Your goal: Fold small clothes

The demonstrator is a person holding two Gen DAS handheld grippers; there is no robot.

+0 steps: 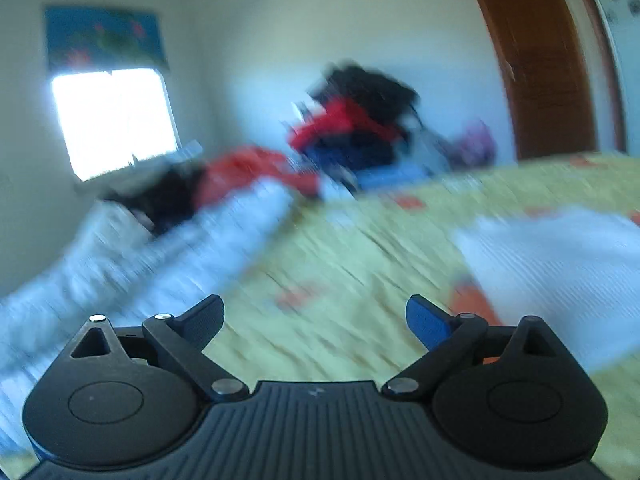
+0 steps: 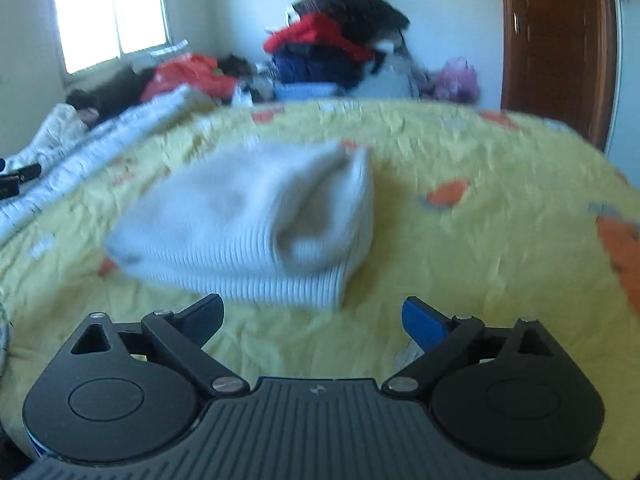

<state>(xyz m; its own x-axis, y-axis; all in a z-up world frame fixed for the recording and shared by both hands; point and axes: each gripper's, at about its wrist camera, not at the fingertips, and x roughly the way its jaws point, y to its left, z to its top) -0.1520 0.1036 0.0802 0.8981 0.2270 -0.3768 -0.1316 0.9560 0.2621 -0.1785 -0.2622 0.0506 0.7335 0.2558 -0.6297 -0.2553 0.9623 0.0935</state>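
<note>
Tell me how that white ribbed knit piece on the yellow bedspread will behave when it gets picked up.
The white knit piece will probably flop and drape: it already lies slumped in soft folds. It looks light for its size, barely denting the yellow bedspread. Its ribbed texture should grip rather than slip, though a single pinch may undo the fold.

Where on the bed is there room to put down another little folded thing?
The yellow bedspread is bare to the right of the white knit garment, apart from its printed orange shapes, and in the strip between that garment and the right gripper. The far edge is crowded with the heap of clothes, and the left side holds the rumpled white blanket.
</note>
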